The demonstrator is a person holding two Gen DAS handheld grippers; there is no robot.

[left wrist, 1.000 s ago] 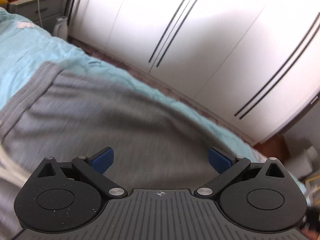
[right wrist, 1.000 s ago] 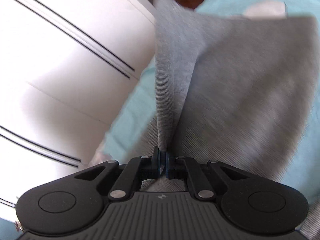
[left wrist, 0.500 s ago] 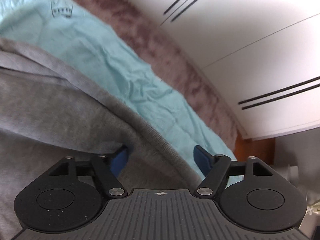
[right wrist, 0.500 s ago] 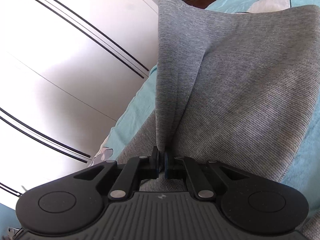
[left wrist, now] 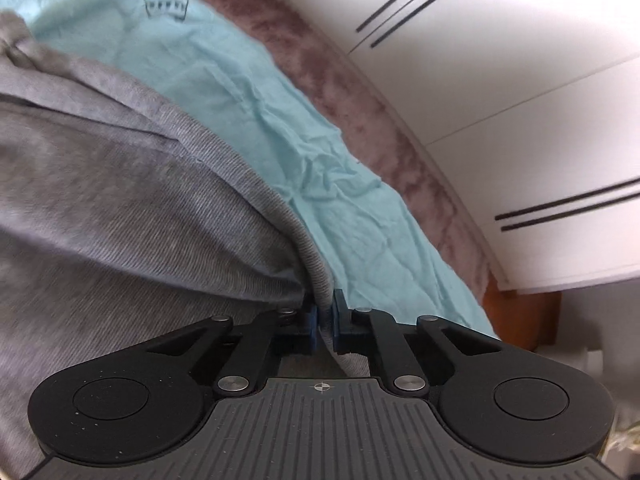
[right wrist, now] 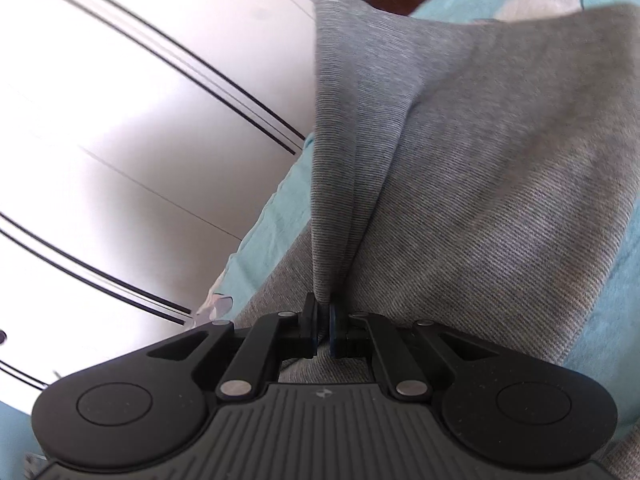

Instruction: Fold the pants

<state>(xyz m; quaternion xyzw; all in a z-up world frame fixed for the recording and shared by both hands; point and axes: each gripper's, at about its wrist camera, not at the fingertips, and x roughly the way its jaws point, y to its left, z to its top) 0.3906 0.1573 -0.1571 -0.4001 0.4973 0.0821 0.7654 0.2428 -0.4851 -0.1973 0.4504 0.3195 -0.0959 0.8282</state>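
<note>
Both claws clamped on the pants (left wrist: 120, 200): left claw (left wrist: 325, 322) pinches the hem, cloth trailing left; right claw (right wrist: 323, 330) grips a fold rising straight ahead.

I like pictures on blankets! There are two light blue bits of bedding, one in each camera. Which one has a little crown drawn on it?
The light blue sheet in the left wrist view: a crown outline sits near its top.

A bedroom in a home. A bed spread with a wrinkled turquoise sheet (left wrist: 320, 168) bearing small printed motifs stands beside a strip of mottled brown carpet (left wrist: 360, 92). Along the carpet runs a tall white fitted wardrobe (left wrist: 500, 80) whose flat doors carry thin paired black lines. Grey knit pants (right wrist: 480, 200) lie on the sheet.
</note>
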